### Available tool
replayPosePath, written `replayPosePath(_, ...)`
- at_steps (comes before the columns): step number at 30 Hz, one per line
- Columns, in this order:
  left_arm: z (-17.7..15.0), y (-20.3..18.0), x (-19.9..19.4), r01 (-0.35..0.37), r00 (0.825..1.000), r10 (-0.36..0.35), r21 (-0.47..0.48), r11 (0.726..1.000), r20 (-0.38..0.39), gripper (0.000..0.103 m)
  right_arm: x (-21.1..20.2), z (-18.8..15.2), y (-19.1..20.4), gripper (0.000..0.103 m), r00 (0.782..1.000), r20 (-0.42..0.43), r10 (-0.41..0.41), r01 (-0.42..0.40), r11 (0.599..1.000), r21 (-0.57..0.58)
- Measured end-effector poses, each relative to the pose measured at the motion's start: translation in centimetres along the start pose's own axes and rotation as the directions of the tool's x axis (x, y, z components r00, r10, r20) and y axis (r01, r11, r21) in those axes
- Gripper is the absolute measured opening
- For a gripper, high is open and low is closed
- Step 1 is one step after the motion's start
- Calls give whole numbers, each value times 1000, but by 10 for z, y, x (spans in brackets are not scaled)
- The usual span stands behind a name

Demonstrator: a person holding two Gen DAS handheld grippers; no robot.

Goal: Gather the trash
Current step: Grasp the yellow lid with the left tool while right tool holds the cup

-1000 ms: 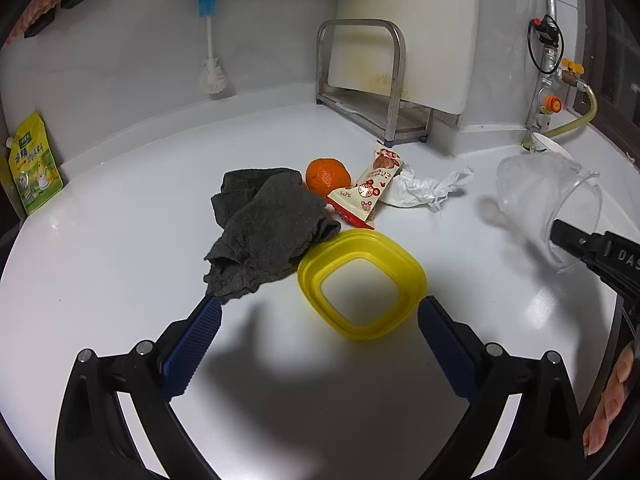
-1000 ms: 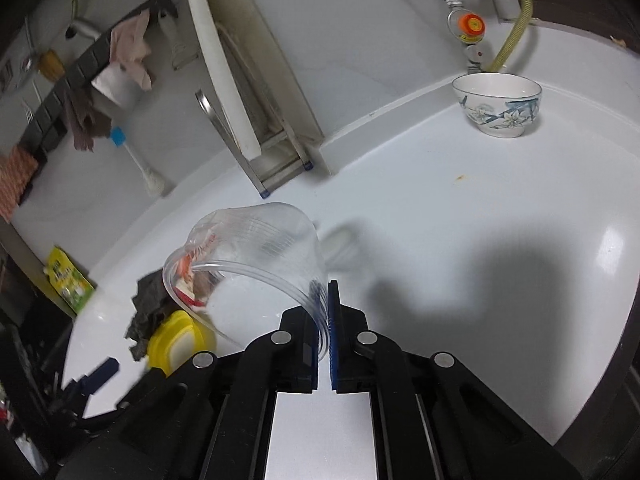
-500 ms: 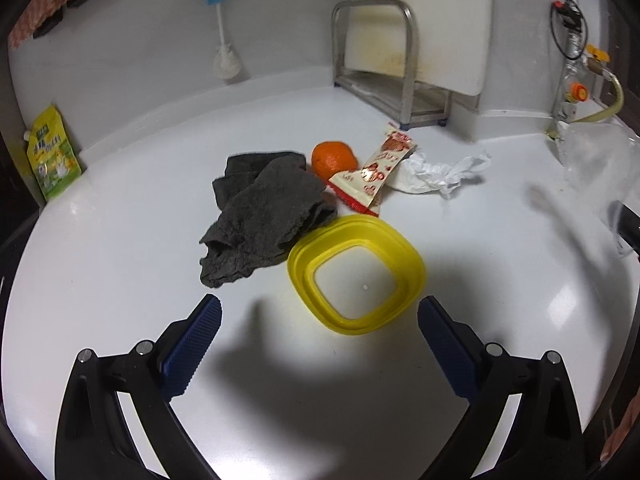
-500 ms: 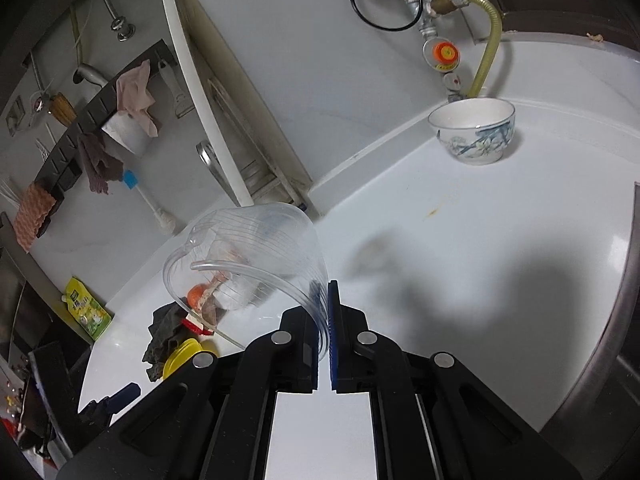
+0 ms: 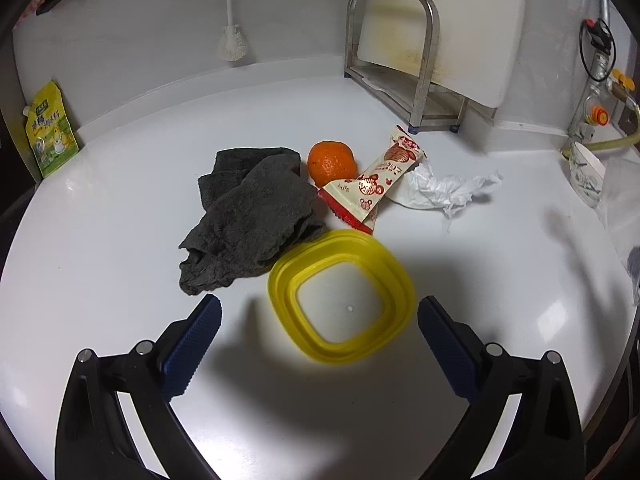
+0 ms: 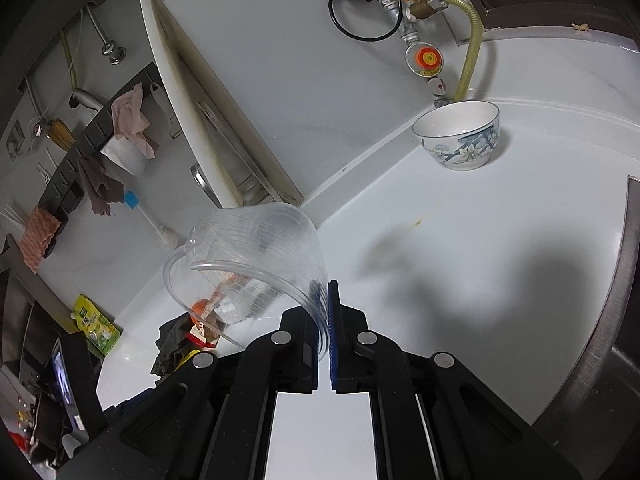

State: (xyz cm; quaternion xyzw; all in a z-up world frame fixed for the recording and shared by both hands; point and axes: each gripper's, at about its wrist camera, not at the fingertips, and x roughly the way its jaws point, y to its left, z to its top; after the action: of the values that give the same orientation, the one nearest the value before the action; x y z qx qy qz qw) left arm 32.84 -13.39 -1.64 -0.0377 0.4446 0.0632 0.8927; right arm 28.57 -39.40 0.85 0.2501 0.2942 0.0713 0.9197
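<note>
On the white counter lie a red-and-cream snack wrapper [image 5: 376, 184] and a crumpled white tissue [image 5: 444, 190], beside an orange [image 5: 332, 162], a grey rag [image 5: 248, 212] and a yellow lid [image 5: 342, 294]. My left gripper [image 5: 318, 344] is open and empty, just in front of the lid. My right gripper [image 6: 324, 312] is shut on the rim of a clear plastic container [image 6: 248, 252], held tilted in the air above the counter; the wrapper and orange show through it. The container's edge shows faintly at the far right of the left wrist view [image 5: 624, 208].
A metal rack [image 5: 404, 64] with a white cutting board [image 5: 440, 20] stands at the back. A flowered bowl [image 6: 460, 136] sits near the gas hose [image 6: 468, 52]. A green pouch [image 5: 50, 132] leans on the left wall. A brush [image 5: 230, 36] hangs behind.
My right gripper has lifted the clear container higher and away to the right. My left gripper has pulled back and risen slightly, still open.
</note>
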Motion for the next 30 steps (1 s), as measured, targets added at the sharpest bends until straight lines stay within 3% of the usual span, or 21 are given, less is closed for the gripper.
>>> replayPosePath(16,7,0,33,-53,995,49,-47,997,-82,97,-4,1,4,4,1000,14,14,-14,1000,-17)
replayPosePath(20,7,-1,34,-62,996,59,-45,997,-67,96,-4,2,3,4,1000,13,12,-12,1000,-15)
replayPosePath(22,6,-1,32,-61,996,59,-34,998,-59,92,-3,1,3,4,1000,11,12,-12,1000,-13)
replayPosePath(24,5,-1,28,-47,998,46,-28,999,-48,78,-3,1,3,4,1000,9,13,-13,1000,-13)
replayPosePath(25,4,-1,26,-44,998,43,-26,999,-44,75,-2,1,4,4,1000,7,13,-13,1000,-14)
replayPosePath(30,1,3,19,-42,999,41,-17,999,-35,73,-2,2,2,4,1000,6,15,-15,1000,-7)
